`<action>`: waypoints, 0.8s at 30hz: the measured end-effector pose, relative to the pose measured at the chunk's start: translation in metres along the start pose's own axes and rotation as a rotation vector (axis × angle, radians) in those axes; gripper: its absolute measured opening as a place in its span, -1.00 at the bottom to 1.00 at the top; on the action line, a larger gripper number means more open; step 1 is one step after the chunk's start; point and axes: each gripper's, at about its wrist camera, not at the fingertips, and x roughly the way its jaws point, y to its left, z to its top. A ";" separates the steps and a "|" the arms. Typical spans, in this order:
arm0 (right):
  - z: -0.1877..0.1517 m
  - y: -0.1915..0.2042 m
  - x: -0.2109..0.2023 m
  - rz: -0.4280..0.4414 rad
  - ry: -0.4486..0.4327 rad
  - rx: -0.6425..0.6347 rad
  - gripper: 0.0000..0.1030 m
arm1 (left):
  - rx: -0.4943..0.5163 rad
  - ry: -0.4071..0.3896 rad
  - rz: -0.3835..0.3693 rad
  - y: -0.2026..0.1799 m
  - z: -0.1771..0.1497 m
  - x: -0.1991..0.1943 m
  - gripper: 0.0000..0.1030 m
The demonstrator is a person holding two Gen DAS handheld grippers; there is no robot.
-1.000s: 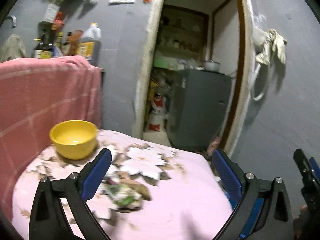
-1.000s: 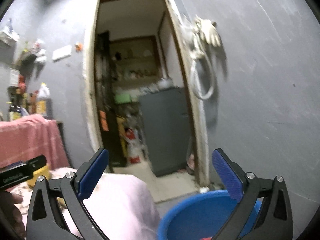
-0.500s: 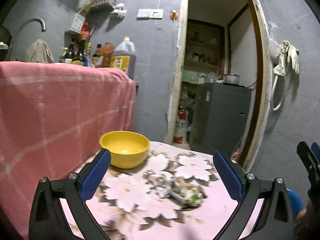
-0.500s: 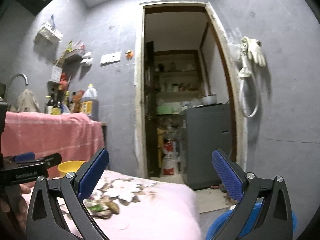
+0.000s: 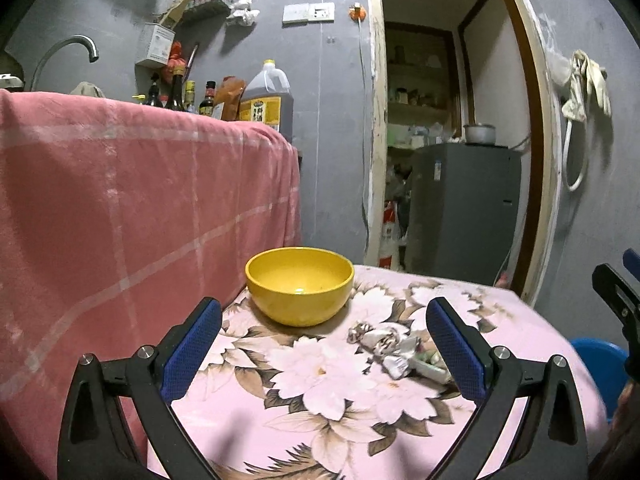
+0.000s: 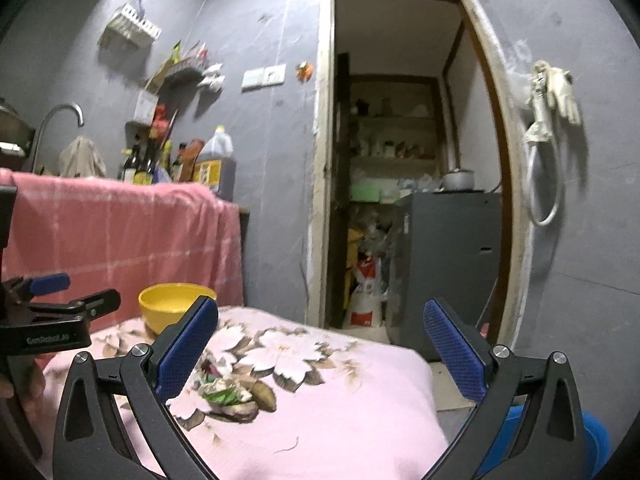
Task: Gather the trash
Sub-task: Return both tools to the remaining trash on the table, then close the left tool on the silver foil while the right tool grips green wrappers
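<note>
Crumpled wrappers point(image 5: 390, 346) lie on the pink floral tablecloth point(image 5: 320, 420), in front of and right of a yellow bowl point(image 5: 299, 285). The wrappers also show in the right wrist view point(image 6: 224, 394). My left gripper point(image 5: 324, 344) is open and empty, held low over the table's near side, with the wrappers just inside its right finger. My right gripper point(image 6: 320, 350) is open and empty, off the table's right side. The left gripper shows at the left of the right wrist view point(image 6: 60, 320).
A blue basin point(image 5: 600, 364) stands on the floor right of the table, also in the right wrist view point(image 6: 592, 436). A pink cloth point(image 5: 140, 200) covers the counter on the left, with bottles behind. A doorway point(image 5: 448, 140) with a grey cabinet lies behind.
Both views have swung left and levelled out. The bowl and wrappers now sit nearer the middle of the left view. The table has come into the right view.
</note>
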 end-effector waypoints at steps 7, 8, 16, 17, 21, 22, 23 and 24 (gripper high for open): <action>-0.007 0.002 0.026 0.051 0.109 0.001 1.00 | 0.002 0.120 -0.036 0.006 -0.007 0.025 0.94; -0.008 0.000 0.030 0.056 0.129 0.013 1.00 | -0.001 0.143 -0.039 0.007 -0.008 0.030 0.94; -0.019 -0.009 0.053 0.107 0.267 0.070 0.64 | -0.006 0.292 -0.102 0.002 -0.015 0.056 0.72; -0.021 -0.009 0.056 0.117 0.286 0.073 0.56 | 0.000 0.312 -0.114 0.000 -0.016 0.060 0.64; -0.030 -0.008 0.070 0.143 0.369 0.085 0.34 | 0.008 0.403 -0.160 -0.006 -0.020 0.075 0.34; -0.032 -0.008 0.073 0.148 0.385 0.089 0.29 | 0.008 0.430 -0.174 -0.008 -0.021 0.080 0.32; -0.034 -0.008 0.076 0.154 0.406 0.095 0.20 | 0.006 0.448 -0.185 -0.010 -0.023 0.083 0.28; -0.035 -0.009 0.079 0.157 0.423 0.099 0.13 | 0.005 0.464 -0.196 -0.011 -0.024 0.086 0.23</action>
